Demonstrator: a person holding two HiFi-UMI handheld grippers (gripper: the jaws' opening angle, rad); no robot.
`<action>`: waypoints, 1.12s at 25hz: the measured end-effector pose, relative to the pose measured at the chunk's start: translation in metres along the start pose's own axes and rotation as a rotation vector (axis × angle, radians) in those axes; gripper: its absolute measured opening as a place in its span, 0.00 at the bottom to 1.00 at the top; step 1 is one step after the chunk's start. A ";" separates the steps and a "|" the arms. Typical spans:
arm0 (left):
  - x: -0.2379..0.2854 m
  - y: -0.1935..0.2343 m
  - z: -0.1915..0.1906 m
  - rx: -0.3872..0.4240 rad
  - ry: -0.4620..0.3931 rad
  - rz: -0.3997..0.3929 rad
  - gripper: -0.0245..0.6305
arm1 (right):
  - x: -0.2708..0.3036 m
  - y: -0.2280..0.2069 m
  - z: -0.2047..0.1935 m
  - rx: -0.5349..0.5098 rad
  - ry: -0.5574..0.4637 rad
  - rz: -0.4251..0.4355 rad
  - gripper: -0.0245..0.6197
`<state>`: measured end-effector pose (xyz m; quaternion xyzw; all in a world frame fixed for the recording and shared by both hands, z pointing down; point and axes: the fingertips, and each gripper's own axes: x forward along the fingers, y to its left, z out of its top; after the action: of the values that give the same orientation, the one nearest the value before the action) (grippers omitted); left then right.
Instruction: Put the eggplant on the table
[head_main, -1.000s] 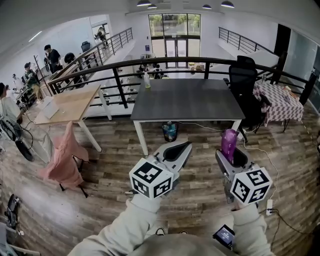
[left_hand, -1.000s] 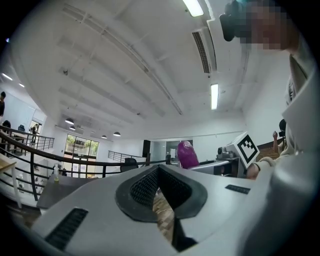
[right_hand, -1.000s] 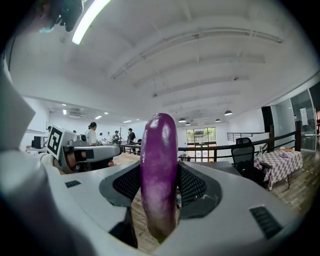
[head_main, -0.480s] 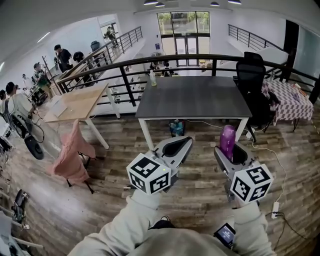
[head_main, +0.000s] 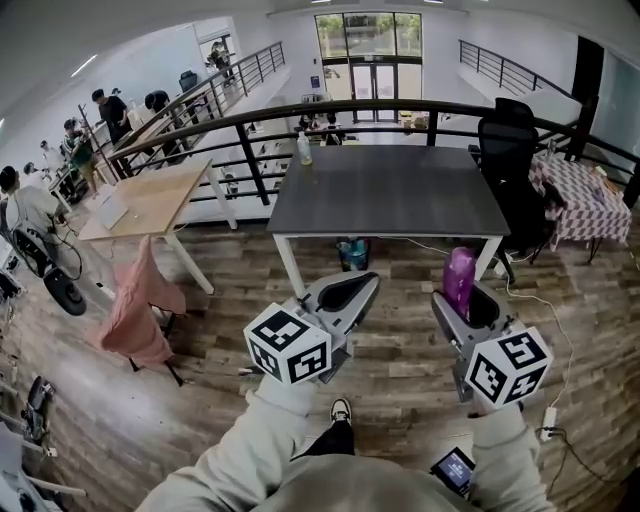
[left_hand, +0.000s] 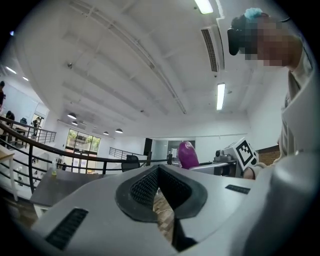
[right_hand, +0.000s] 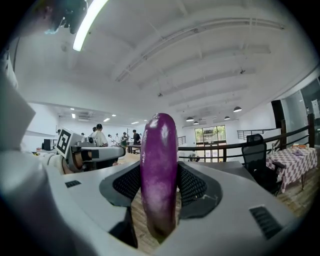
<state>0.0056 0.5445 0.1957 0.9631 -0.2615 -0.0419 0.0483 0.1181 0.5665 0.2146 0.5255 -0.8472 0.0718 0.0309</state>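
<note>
Right gripper (head_main: 465, 305) clamps the eggplant (head_main: 459, 276) upright, pads pressed on its lower half, just short of the grey table (head_main: 390, 200). Left gripper (head_main: 352, 292) sits alongside, jaws together, empty. Best play: carry it well over the tabletop, lower until it touches, lay it flat, then release so it can't roll.

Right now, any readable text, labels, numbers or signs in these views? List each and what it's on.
No readable words or numbers anywhere.
Left cube, right cube: square black-and-white patterns only, no lettering.
Eggplant: no sticker visible.
Device screen at the person's waist: too small to read.
Bottle on the grey table: too small to read.
</note>
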 end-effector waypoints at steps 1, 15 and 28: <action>0.005 0.011 0.000 -0.001 -0.003 0.003 0.05 | 0.008 -0.005 -0.001 -0.001 0.007 -0.002 0.38; 0.082 0.175 0.023 0.017 -0.015 0.020 0.05 | 0.167 -0.064 0.024 -0.003 0.063 -0.021 0.38; 0.097 0.296 0.011 -0.022 0.007 0.003 0.05 | 0.289 -0.080 0.017 0.046 0.103 -0.042 0.38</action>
<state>-0.0599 0.2399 0.2137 0.9623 -0.2622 -0.0413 0.0598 0.0616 0.2730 0.2418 0.5394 -0.8314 0.1174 0.0639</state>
